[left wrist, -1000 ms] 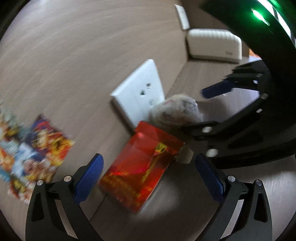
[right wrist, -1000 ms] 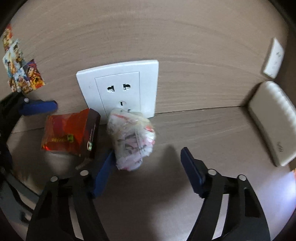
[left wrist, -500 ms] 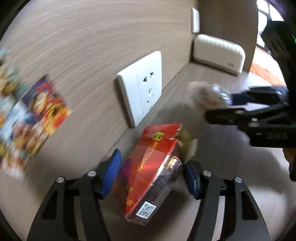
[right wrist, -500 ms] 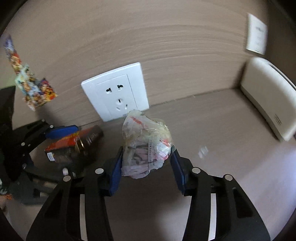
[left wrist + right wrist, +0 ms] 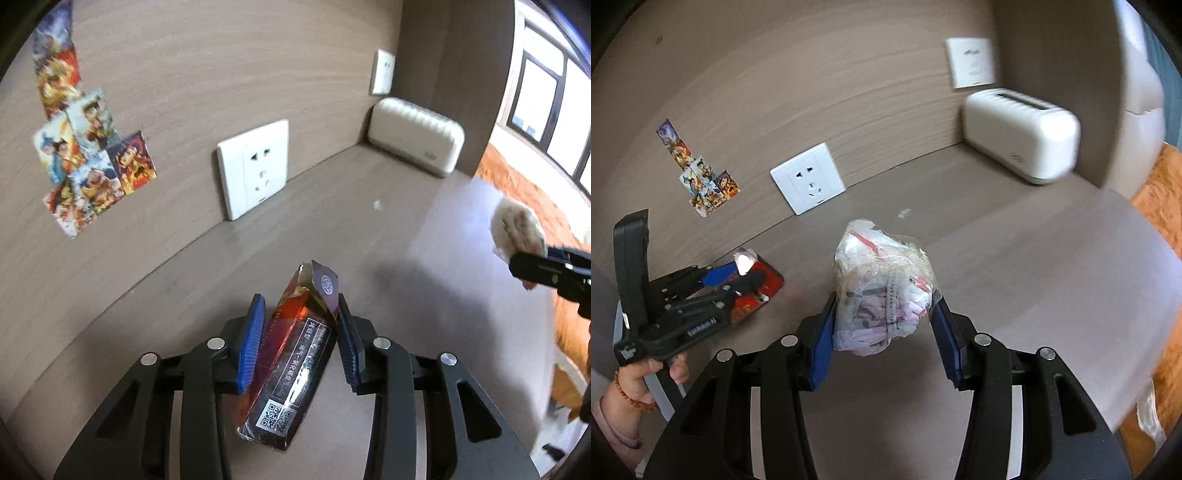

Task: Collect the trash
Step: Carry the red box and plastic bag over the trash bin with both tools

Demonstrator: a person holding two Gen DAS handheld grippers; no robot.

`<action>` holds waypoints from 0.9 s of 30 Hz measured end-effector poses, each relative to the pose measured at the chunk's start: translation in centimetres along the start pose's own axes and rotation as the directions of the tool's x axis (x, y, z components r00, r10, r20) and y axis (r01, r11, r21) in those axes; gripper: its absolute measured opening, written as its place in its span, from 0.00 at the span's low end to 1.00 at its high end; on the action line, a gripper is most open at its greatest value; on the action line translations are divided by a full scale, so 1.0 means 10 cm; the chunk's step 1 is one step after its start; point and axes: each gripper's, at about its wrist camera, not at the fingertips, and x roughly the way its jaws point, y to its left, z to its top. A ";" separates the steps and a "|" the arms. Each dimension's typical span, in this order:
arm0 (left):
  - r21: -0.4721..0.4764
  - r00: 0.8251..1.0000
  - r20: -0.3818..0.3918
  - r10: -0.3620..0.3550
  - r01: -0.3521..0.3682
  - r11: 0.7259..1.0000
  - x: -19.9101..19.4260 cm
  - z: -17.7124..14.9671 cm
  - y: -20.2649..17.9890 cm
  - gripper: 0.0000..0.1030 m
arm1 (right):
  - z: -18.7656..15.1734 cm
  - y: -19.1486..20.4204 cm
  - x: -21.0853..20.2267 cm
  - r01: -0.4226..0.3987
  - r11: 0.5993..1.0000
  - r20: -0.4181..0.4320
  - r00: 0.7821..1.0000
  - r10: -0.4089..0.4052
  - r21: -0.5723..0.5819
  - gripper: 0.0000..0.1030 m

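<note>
With the wall socket (image 5: 253, 168) ahead, the left claw (image 5: 300, 334) pinches the red box (image 5: 291, 365) lengthwise (torn end forward), while the right claw (image 5: 882, 328) squeezes the crumpled bag (image 5: 882, 284), both clear of the worktop (image 5: 388, 258).

Two hand-held grippers (image 5: 301, 334) (image 5: 882, 328) — one carton (image 5: 291, 369), one wad (image 5: 882, 288), one socket (image 5: 253, 168).

A wall socket (image 5: 254, 168) is set in the back wall just above the desk surface (image 5: 369, 236), with stickers (image 5: 88, 155) fixed to its left. A ribbed box (image 5: 415, 146) is placed in the far right corner, below a wall plate (image 5: 382, 72). The carton (image 5: 295, 354) is held between the left gripper (image 5: 301, 341) pads, left of the wad of wrappers (image 5: 882, 284) held in the right gripper (image 5: 882, 332).
</note>
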 end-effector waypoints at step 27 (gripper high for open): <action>0.430 0.891 -0.189 -0.413 0.453 0.781 -0.27 -0.38 -3.47 0.36 | -1.51 -1.80 -1.71 0.331 0.875 -0.011 0.937 -0.350 0.354 0.48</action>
